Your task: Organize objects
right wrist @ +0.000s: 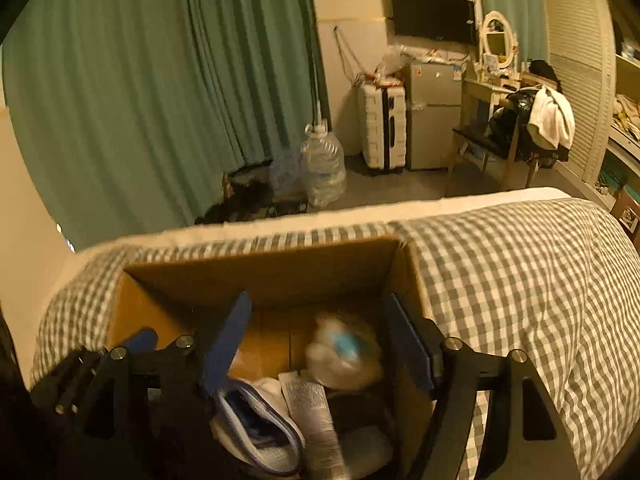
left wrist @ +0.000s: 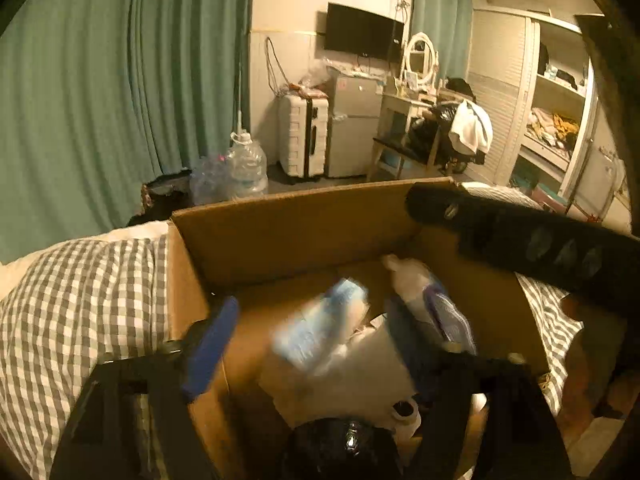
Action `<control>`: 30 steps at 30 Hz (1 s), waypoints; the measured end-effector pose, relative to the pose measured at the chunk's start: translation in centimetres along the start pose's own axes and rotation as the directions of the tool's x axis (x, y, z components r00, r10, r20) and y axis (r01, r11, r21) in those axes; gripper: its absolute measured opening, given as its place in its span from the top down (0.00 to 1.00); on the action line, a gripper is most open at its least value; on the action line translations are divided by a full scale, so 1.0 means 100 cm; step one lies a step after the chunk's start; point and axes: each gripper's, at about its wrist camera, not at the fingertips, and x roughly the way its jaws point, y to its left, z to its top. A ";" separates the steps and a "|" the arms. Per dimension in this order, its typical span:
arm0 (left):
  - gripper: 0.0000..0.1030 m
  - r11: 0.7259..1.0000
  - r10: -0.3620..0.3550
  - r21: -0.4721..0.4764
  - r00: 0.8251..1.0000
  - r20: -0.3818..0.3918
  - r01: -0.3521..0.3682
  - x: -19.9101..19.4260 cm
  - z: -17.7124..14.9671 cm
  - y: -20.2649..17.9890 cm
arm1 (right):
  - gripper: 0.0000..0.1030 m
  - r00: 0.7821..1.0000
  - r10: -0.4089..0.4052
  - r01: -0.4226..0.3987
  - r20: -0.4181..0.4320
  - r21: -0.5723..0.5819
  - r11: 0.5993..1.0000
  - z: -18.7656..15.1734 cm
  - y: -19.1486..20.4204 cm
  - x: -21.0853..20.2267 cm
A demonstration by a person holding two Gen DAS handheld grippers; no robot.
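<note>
An open cardboard box (left wrist: 280, 232) sits on a bed with a grey checked cover (left wrist: 80, 300); it also shows in the right wrist view (right wrist: 260, 272). My left gripper (left wrist: 316, 332) is open above the box. A blurred clear packet with blue print (left wrist: 320, 328) is between its fingers, apart from both pads. A white bottle (left wrist: 412, 276) and a white tube (left wrist: 404, 412) lie inside. My right gripper (right wrist: 320, 340) is open over the box, with a blurred white and blue packet (right wrist: 344, 348) between its fingers. A white and blue item (right wrist: 256, 424) and a printed tube (right wrist: 312, 412) lie below.
The other gripper's black arm (left wrist: 520, 236) crosses over the box's right edge. Beyond the bed stand water jugs (right wrist: 324, 168), a white suitcase (right wrist: 380, 128), a small fridge (right wrist: 432, 116), a dressing table with chair (right wrist: 500, 120) and green curtains (right wrist: 160, 80).
</note>
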 end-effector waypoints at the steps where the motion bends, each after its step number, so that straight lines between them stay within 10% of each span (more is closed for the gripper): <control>1: 0.10 1.000 -0.004 -0.003 1.000 0.021 0.004 -0.004 -0.001 -0.001 | 0.30 1.000 0.012 -0.013 0.012 0.010 1.000 0.003 -0.003 -0.004; 23: 0.00 0.983 0.161 -0.109 0.973 0.167 -0.144 -0.196 0.033 -0.017 | 0.02 0.945 -0.028 -0.004 0.327 0.095 0.995 0.024 -0.047 -0.229; 30: 0.00 0.966 0.256 -0.111 0.933 0.253 -0.235 -0.245 0.020 -0.040 | 0.01 0.937 -0.044 0.034 0.346 0.035 0.999 0.002 -0.058 -0.281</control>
